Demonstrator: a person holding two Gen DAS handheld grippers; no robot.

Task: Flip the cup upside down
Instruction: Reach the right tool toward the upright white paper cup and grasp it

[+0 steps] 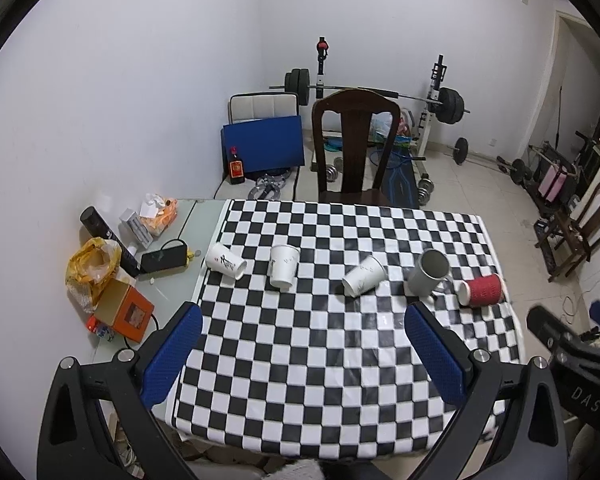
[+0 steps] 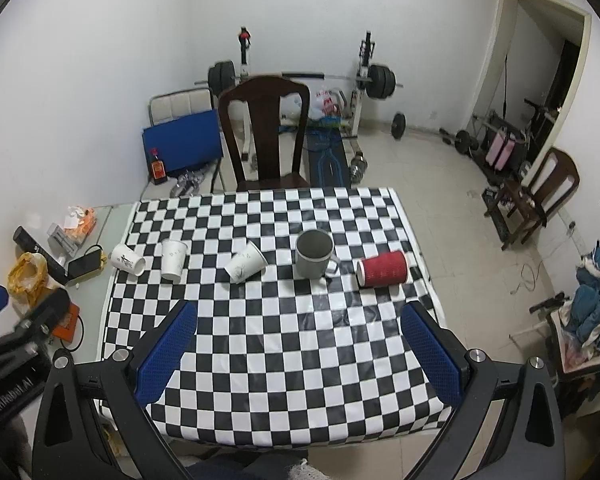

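Observation:
Several cups sit in a row on the checkered tablecloth [image 1: 300, 340]. From the left: a white paper cup on its side [image 1: 225, 261] [image 2: 127, 259], an upright white paper cup [image 1: 283, 266] [image 2: 173, 259], a white paper cup lying tilted [image 1: 364, 275] [image 2: 245, 262], an upright grey metal mug [image 1: 430, 272] [image 2: 314, 254], and a red ribbed cup on its side [image 1: 482, 290] [image 2: 382, 269]. My left gripper [image 1: 302, 312] and my right gripper [image 2: 298, 310] are both open and empty, held above the near part of the cloth, short of the cups.
A dark wooden chair [image 1: 356, 144] stands at the table's far side. Clutter lies on the bare table left of the cloth: an orange box [image 1: 126, 312], a yellow bag [image 1: 92, 268], a black power bank [image 1: 164, 260]. Weights and a barbell rack stand behind.

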